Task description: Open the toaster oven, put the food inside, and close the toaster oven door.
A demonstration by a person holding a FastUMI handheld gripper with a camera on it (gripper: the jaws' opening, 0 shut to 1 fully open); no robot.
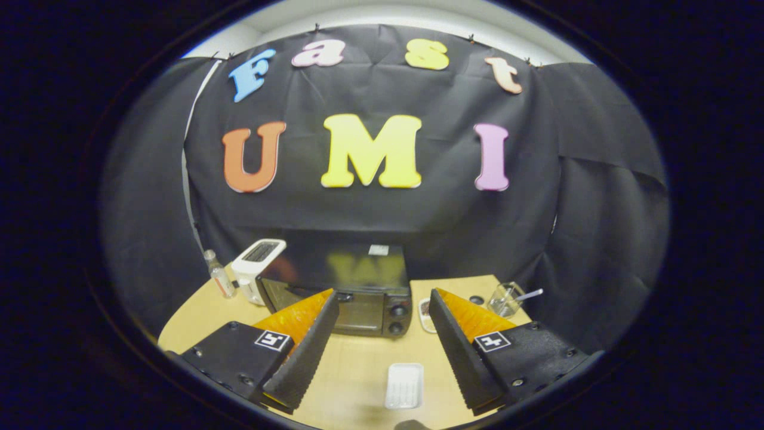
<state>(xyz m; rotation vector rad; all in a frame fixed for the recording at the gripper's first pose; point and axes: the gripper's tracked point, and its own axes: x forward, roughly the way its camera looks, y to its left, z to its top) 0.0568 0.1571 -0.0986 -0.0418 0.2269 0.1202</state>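
Between your spread fingers lies a small white tray (404, 385) on the wooden table (358, 364), and it looks bare of food as far as this view tells. Your gripper (382, 310) hangs released, jaws wide apart, grasping nothing, held high and well back from the work.

Beyond the fingertips stands the toaster oven (346, 286), black, with its glass door up and shut and two knobs on its right side. Whether food sits inside you cannot tell: the glass is dark and mirrors the wall. A small dish (425, 315) with something dark in it rests just beside the oven's right flank; that may be the food, though it is too small to be sure.

So this scene fits either a closed oven awaiting loading or one already loaded and shut again. Keep the jaws wide and level with the tabletop, and mind the neighbours: a white toaster (256, 269) and a small bottle (219, 276) crowd the oven's left, and a glass with a spoon (507, 297) stands off to its right.
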